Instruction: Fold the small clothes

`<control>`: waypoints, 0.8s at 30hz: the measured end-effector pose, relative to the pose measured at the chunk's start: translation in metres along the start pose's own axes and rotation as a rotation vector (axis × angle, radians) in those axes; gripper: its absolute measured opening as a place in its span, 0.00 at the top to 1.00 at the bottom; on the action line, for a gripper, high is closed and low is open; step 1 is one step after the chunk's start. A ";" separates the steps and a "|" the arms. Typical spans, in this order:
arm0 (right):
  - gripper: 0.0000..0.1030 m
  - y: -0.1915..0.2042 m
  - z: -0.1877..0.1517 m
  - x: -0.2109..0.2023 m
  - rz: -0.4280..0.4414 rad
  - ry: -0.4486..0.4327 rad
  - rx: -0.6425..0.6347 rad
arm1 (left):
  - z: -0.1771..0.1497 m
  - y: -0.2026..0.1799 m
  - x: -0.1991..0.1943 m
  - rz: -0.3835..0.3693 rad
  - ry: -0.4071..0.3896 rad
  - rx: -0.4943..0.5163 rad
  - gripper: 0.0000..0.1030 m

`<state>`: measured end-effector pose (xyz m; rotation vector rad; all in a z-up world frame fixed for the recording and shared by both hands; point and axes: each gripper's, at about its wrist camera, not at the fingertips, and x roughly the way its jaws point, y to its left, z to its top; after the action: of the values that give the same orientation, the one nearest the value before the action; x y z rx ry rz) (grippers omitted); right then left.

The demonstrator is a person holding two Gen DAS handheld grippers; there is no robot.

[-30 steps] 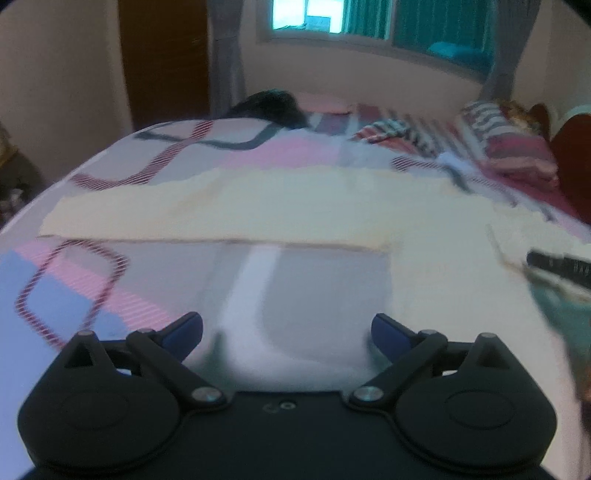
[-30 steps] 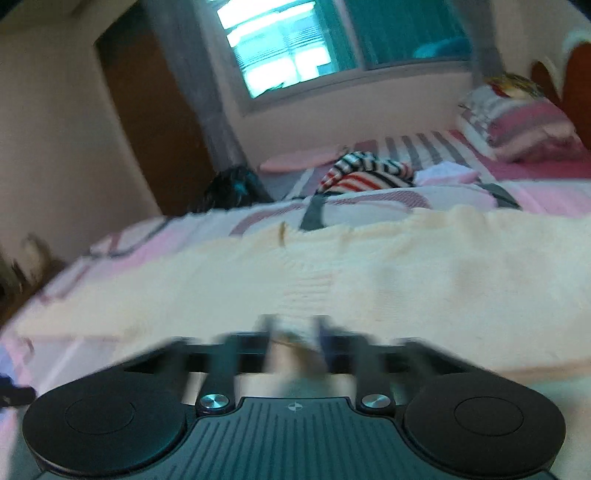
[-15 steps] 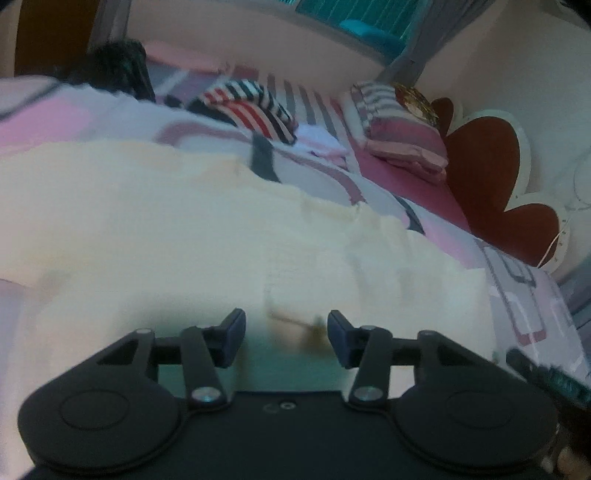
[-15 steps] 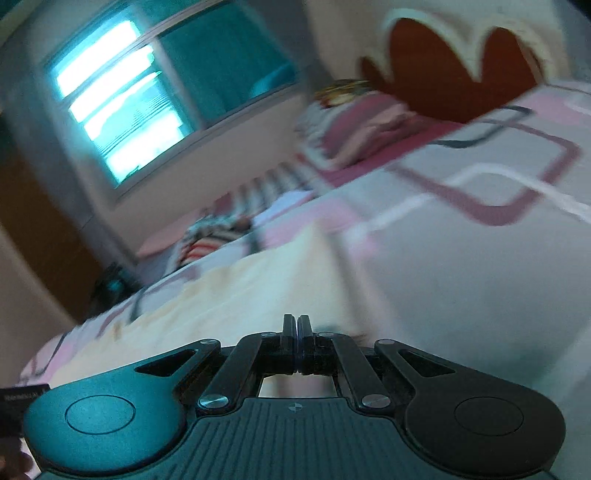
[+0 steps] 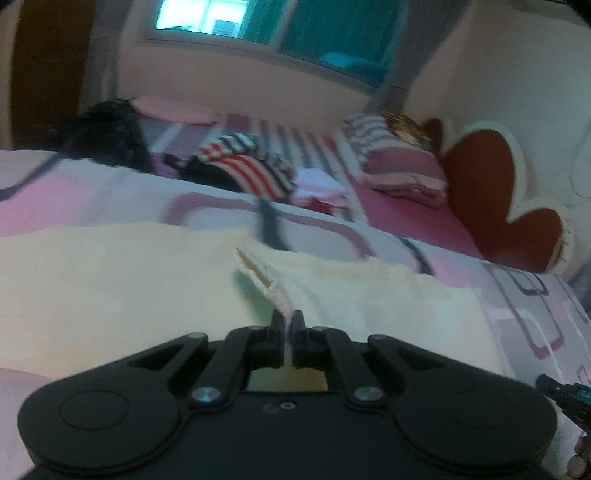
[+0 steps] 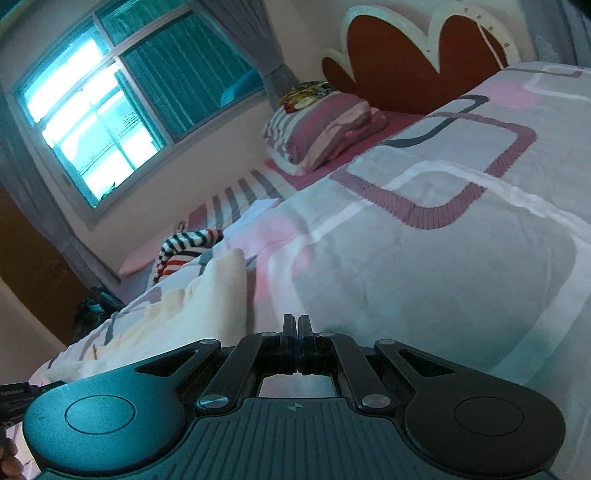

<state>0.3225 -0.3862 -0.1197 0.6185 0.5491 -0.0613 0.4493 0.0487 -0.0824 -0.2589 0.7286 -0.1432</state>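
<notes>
1. cream garment (image 5: 110, 280) lies spread on the bed (image 5: 517, 306); my left jaws pinch its edge.
2. right jaws shut, empty.
3. next, i judge: carry that edge across to fold.

Both wrist cameras skim the bed (image 5: 110, 192) toward the window (image 6: 92, 122).

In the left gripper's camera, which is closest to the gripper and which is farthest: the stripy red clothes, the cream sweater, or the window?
1. Cream sweater: right at the left gripper, a raised fold pinched between its fingers.
2. Stripy red clothes: farther up the bed, middle of the view.
3. Window: farthest, on the back wall at the top.
</notes>
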 end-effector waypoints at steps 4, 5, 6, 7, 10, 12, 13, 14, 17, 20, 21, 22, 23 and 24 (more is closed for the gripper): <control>1.00 0.016 -0.006 0.010 0.032 0.023 -0.016 | 0.001 0.028 -0.012 0.045 -0.008 -0.019 0.98; 1.00 0.021 -0.008 0.013 0.041 0.032 -0.022 | 0.002 0.032 -0.013 0.051 -0.009 -0.020 0.98; 1.00 0.024 -0.010 0.017 0.046 0.040 -0.028 | 0.003 0.035 -0.012 0.054 -0.008 -0.022 0.98; 1.00 0.029 -0.013 0.020 0.053 0.050 -0.036 | 0.004 0.038 -0.013 0.058 -0.009 -0.024 0.98; 1.00 0.041 -0.017 0.027 0.069 0.069 -0.053 | 0.006 0.049 -0.015 0.070 -0.009 -0.032 0.98; 1.00 0.046 -0.018 0.033 0.080 0.080 -0.059 | 0.004 0.054 -0.015 0.079 -0.010 -0.031 0.98; 1.00 0.049 -0.018 0.036 0.085 0.084 -0.064 | 0.004 0.056 -0.014 0.080 -0.006 -0.029 0.98; 1.00 0.052 -0.018 0.038 0.091 0.085 -0.070 | 0.002 0.057 -0.014 0.080 -0.002 -0.028 0.98; 1.00 0.061 -0.020 0.047 0.114 0.104 -0.104 | -0.004 0.059 -0.008 0.089 0.012 -0.013 0.98; 1.00 0.066 -0.031 0.067 0.058 0.166 -0.186 | -0.012 0.062 0.003 0.104 0.047 -0.008 0.97; 1.00 0.066 -0.032 0.067 0.062 0.158 -0.197 | -0.014 0.064 0.006 0.103 0.055 -0.006 0.95; 1.00 0.067 -0.031 0.067 0.061 0.162 -0.209 | -0.016 0.065 0.006 0.105 0.048 0.009 0.89; 1.00 0.067 -0.030 0.065 0.057 0.162 -0.216 | -0.016 0.065 0.003 0.130 0.029 0.030 0.72; 1.00 0.067 -0.027 0.062 0.054 0.148 -0.217 | -0.015 0.062 -0.006 0.198 -0.009 0.056 0.63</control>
<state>0.3770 -0.3101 -0.1335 0.4278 0.6717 0.0953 0.4376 0.1066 -0.1070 -0.1328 0.7362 0.0257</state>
